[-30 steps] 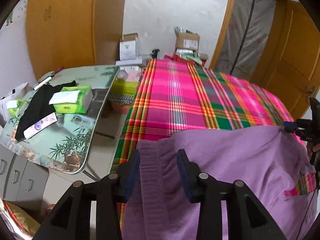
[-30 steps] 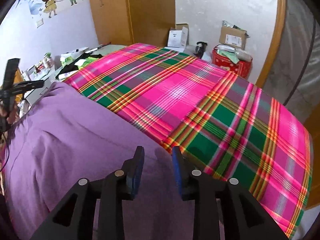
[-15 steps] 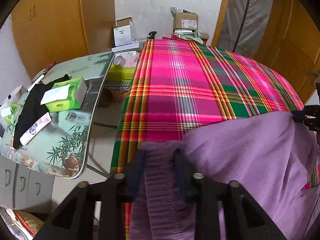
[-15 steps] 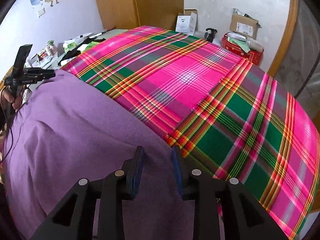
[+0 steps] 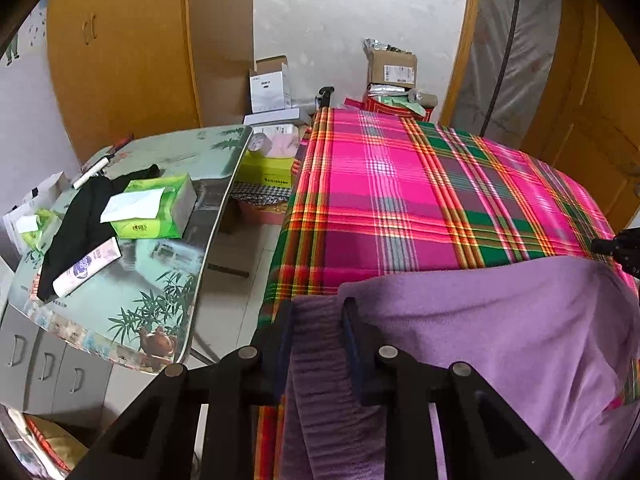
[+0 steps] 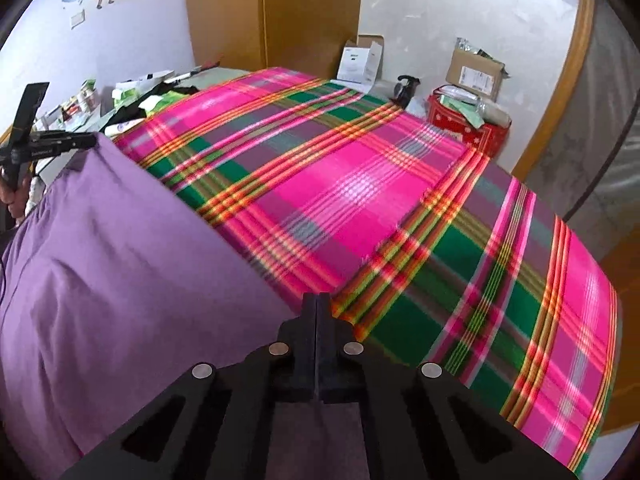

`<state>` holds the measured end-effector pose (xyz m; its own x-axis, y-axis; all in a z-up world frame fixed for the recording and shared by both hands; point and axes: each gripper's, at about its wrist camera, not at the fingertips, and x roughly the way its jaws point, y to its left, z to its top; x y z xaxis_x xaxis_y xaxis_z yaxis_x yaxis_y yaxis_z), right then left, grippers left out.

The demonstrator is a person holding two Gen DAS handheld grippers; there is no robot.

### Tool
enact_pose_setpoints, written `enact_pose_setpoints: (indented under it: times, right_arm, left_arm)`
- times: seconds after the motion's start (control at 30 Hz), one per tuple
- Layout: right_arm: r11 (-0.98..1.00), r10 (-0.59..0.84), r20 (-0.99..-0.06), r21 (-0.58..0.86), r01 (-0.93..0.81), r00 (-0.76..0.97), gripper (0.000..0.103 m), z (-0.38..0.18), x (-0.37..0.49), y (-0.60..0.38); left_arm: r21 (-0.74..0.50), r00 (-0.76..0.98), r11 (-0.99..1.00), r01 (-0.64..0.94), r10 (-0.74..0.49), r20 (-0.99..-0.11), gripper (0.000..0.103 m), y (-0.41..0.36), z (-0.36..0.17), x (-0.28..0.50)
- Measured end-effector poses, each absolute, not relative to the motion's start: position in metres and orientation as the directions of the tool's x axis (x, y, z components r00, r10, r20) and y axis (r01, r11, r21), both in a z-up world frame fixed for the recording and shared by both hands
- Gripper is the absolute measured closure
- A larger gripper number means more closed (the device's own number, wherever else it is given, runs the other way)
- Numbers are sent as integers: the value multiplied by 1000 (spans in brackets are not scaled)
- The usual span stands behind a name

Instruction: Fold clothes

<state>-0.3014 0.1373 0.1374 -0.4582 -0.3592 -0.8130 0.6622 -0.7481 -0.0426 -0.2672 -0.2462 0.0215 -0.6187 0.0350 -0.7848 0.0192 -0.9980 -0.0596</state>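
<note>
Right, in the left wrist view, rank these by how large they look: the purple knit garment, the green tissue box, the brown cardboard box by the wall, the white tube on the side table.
1. purple knit garment, though nearness inflates it
2. green tissue box
3. brown cardboard box and white tube: look alike; box is farther, so unranked.

Purple garment [image 5: 500, 332] w/ darker ribbed hem btwn black left gripper [image 5: 316, 332] jaws. Ahead: pink/green/orange plaid sheet [image 6: 360, 200]. Left of it, green bamboo-print tabletop [image 5: 168, 272].

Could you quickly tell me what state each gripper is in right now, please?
Left gripper: has just been closing, its pads against the ribbed edge of the purple garment.
Right gripper: fully closed at that garment's edge; whether it pinches fabric cannot be told.
</note>
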Motion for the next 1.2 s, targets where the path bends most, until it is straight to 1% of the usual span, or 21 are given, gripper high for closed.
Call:
enact_pose_setpoints:
  times: [0.13, 0.2, 0.27, 0.37, 0.5, 0.53, 0.57, 0.7, 0.8, 1.0, 1.1, 1.13, 1.2]
  right_arm:
    - [-737, -381, -816, -16, 676, -435, 102, 138, -306, 133]
    - [-730, -411, -808, 14, 683, -423, 95, 139, -305, 137]
    - [-726, -429, -809, 43, 687, -402, 80, 138, -305, 143]
    - [-716, -423, -834, 66, 695, -355, 77, 129, -307, 149]
    - [-696, -420, -841, 56, 716, -342, 78, 125, -302, 152]
    - [-696, -415, -843, 51, 716, -343, 92, 125, -302, 151]
    - [-697, -411, -845, 48, 715, -343, 100, 124, -302, 150]
    - [-686, -382, -849, -6, 728, -366, 100, 126, -297, 143]
    - [-708, -364, -832, -45, 705, -418, 101, 131, -299, 145]
    - [-732, -329, -824, -85, 675, -461, 103, 131, -311, 139]
    - [-753, -286, -843, -96, 651, -455, 103, 124, -319, 138]
    - [-762, -294, -836, -87, 642, -463, 101, 128, -316, 141]
    - [-780, -318, -816, -64, 622, -482, 100, 136, -309, 146]
  left_arm:
    - [-54, -601, -998, 21, 30, -799, 78, -247, 11, -273]
    - [-60, -600, -998, 15, 39, -799, 78, -248, 9, -273]
    - [-67, -600, -998, 9, 49, -799, 78, -250, 7, -272]
    - [-68, -600, -998, 4, 52, -798, 78, -250, 7, -271]
    - [-68, -601, -998, 2, 53, -797, 78, -250, 6, -271]
    - [-69, -602, -998, 2, 54, -797, 78, -250, 6, -271]
    - [-71, -602, -997, 3, 55, -796, 78, -250, 5, -271]
    - [-67, -604, -998, 1, 52, -795, 78, -250, 6, -270]
    - [-65, -606, -998, 0, 52, -794, 77, -250, 6, -270]
    - [-54, -605, -999, -4, 46, -795, 77, -248, 6, -269]
    - [-55, -600, -998, -9, 49, -798, 76, -248, 8, -267]
    - [-60, -606, -998, -13, 56, -793, 75, -249, 11, -264]
    - [-70, -619, -997, -23, 69, -782, 74, -251, 18, -256]
